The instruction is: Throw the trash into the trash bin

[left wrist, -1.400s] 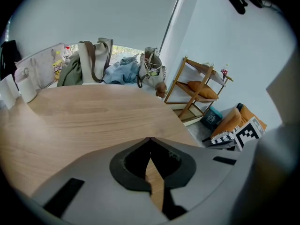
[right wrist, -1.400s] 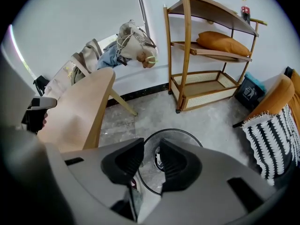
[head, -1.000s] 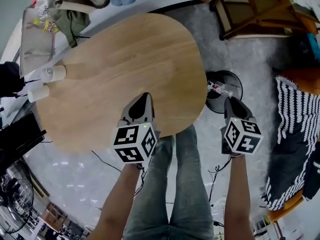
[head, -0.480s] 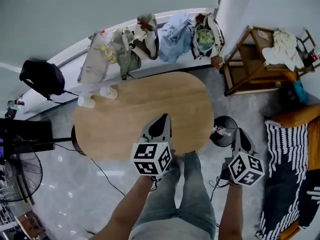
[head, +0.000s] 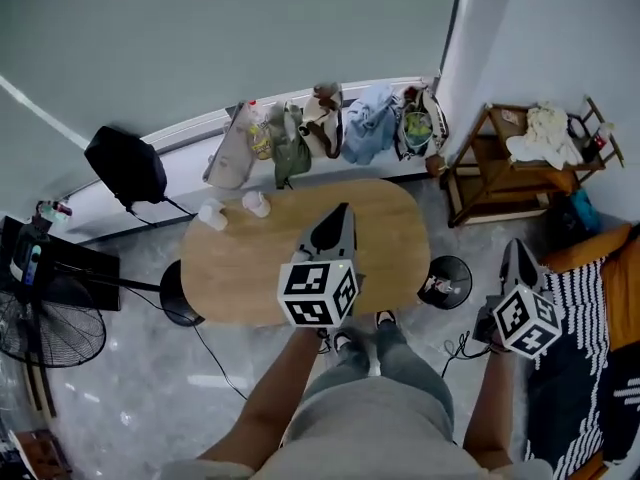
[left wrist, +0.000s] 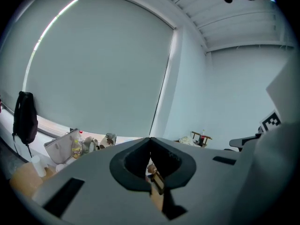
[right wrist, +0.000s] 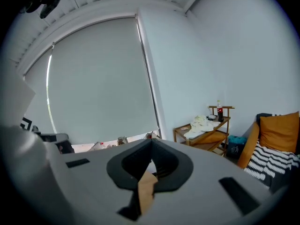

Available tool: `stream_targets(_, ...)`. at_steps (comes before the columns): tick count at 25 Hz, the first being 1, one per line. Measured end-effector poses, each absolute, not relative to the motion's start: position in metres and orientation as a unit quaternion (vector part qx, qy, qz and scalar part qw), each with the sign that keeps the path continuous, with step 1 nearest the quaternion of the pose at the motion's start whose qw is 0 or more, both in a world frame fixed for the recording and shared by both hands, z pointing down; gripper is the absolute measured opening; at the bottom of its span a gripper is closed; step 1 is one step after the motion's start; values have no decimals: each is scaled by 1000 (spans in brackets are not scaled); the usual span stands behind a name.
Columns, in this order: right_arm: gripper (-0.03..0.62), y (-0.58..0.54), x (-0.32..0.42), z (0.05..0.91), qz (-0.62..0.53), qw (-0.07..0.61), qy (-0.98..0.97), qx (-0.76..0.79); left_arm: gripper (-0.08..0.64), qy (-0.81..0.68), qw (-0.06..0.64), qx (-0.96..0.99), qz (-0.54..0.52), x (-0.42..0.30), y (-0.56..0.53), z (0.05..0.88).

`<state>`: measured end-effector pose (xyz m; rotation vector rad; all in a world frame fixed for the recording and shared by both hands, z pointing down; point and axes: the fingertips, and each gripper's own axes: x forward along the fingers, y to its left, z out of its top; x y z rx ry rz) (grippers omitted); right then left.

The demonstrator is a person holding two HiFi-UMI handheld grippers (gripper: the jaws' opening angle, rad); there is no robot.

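Note:
A round black trash bin stands on the floor by the right end of the oval wooden table, with small bits of trash in it. My left gripper hangs high above the table's near edge, its tips meeting, nothing between them. My right gripper is to the right of the bin and well above it, also shut and empty. In the left gripper view the left gripper points at the window blind; in the right gripper view the right gripper faces the room's corner.
Two white cups stand at the table's far left. Bags and clothes line the window sill. A wooden side table stands at the right, a striped cushion beside my right arm, a fan and a black backpack at the left.
Both grippers and the head have risen a lot. The table and bin now look small and far below. More of the room shows.

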<state>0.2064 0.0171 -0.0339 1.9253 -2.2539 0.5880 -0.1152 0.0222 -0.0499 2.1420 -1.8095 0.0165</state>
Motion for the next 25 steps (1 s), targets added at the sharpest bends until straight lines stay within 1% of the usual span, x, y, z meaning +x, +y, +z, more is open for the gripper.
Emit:
stream_targets(5,6,15,210,-54,178,48,-745,641,18,-641,159,751,-8,-113,24,-66)
stream_targets(10,3,8,211,-63,150,80,-743,648,18,-643,160,749,-6,-114,18,-70)
stream_targets(25,3,-2,221,-69,153,69,-742,649,18,-640,162,751,0,-107,6,-66)
